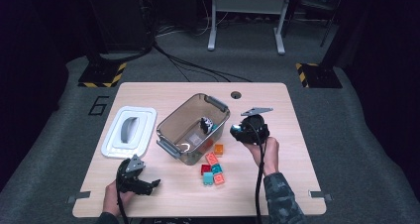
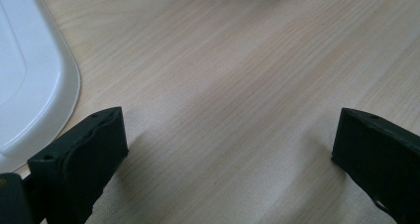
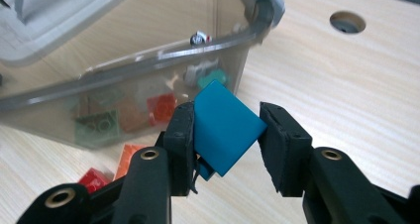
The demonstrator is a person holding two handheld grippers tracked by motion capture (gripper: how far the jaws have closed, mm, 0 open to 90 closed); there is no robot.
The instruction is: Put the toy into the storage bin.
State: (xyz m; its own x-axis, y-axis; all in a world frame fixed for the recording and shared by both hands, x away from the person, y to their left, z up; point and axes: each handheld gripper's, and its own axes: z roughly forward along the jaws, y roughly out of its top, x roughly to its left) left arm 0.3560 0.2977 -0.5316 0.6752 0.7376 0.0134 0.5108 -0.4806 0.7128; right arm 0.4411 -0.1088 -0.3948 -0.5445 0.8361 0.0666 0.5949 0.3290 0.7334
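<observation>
A clear plastic bin sits tilted near the middle of the wooden table. Left of the bin lies its white lid. Just in front of the bin is a cluster of red, orange and teal blocks. Right of the bin, the right gripper holds something blue. Well to the front-left of the bin, the left gripper rests low over the table.

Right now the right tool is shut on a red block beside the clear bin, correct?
Not quite: the block clamped in the right tool is blue, not red, as the right gripper view shows. It is indeed held beside the clear bin.
</observation>
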